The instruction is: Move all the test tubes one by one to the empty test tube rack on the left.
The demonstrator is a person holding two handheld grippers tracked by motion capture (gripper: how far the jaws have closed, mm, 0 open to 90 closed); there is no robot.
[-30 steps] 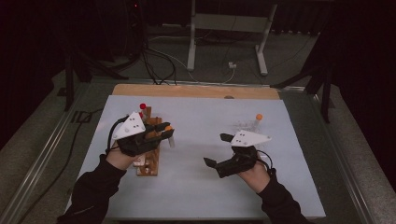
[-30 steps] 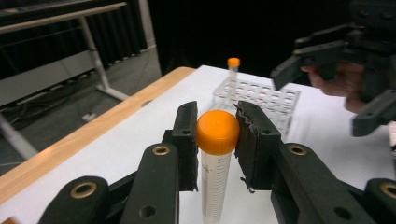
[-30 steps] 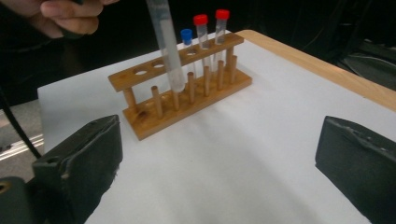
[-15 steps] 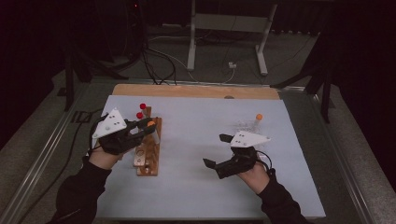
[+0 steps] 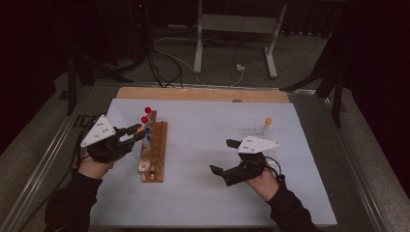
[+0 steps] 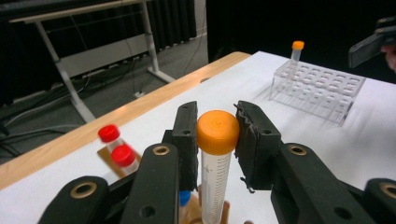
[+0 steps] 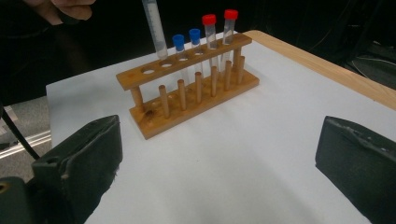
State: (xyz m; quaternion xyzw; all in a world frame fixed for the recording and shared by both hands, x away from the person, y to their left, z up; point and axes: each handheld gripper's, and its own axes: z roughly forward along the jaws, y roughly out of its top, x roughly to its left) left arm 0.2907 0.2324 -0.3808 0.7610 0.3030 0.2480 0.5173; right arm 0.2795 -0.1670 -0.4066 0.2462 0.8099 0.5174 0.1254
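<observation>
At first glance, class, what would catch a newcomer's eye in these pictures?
The orange-capped tube stands out, clamped by its cap in the left gripper above the wooden rack at the table's left. Red caps and blue caps brighten that rack, and the right gripper waits open at the right.

Things I am seeing around my work spot

I am looking at a clear plastic rack [image 6: 317,88] sitting far over on the white table top [image 5: 203,193], with one orange-capped tube [image 6: 296,52] standing upright in its back corner. A wooden strip [image 5: 193,94] is running along the far edge. Behind it, a metal frame [image 5: 232,29] is standing on the grey floor, with dark cables [image 5: 159,63] lying nearby.
</observation>
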